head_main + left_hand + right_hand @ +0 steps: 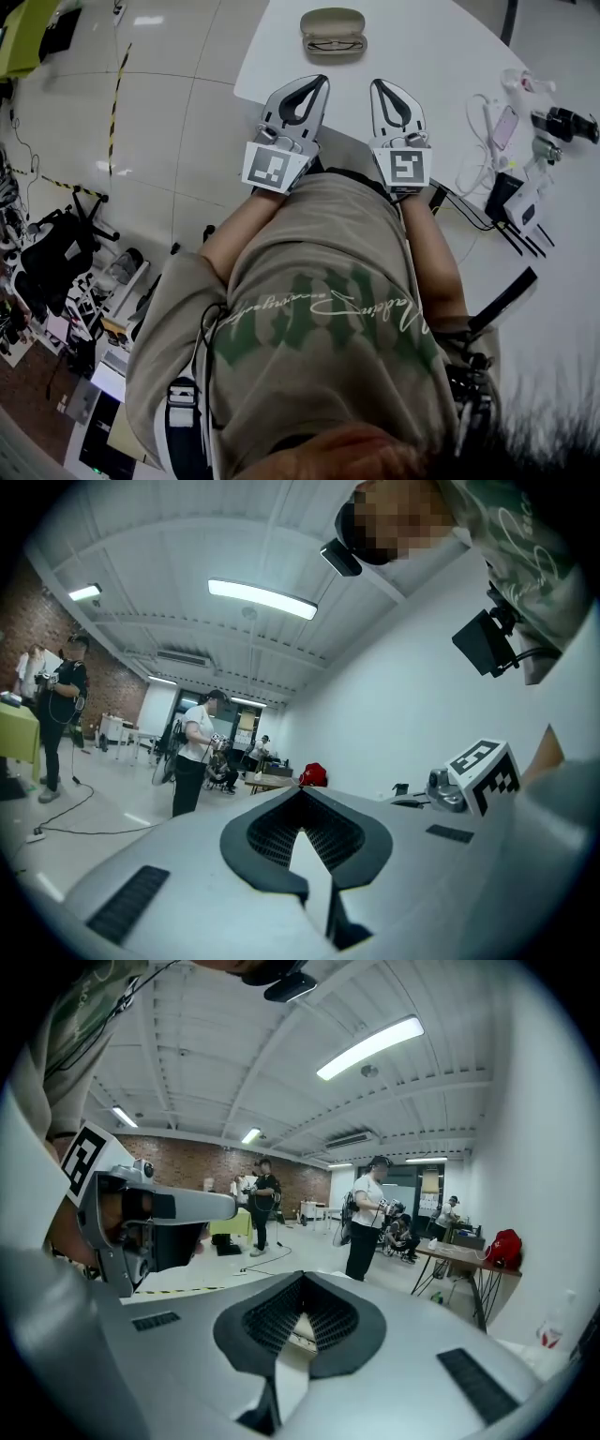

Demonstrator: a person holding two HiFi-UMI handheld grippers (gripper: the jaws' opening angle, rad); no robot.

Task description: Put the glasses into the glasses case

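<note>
Beige shirt point(319, 309) fills the bottom of the head view; past it the left gripper point(321, 81) and right gripper point(377, 84) sit side by side at the near edge of the white table point(441, 37), well apart from the open glasses case point(333, 21) further in, with the glasses point(335, 44) lying in its near half. Left gripper view: jaws pressed together, tips meeting, nothing between them. Right gripper view: same, jaws together and empty.

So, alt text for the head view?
Seen from above, a person holds the grey left gripper and right gripper, both shut and empty, at the edge of a white table. Farther off, an open beige glasses case holds dark-rimmed glasses.
</note>
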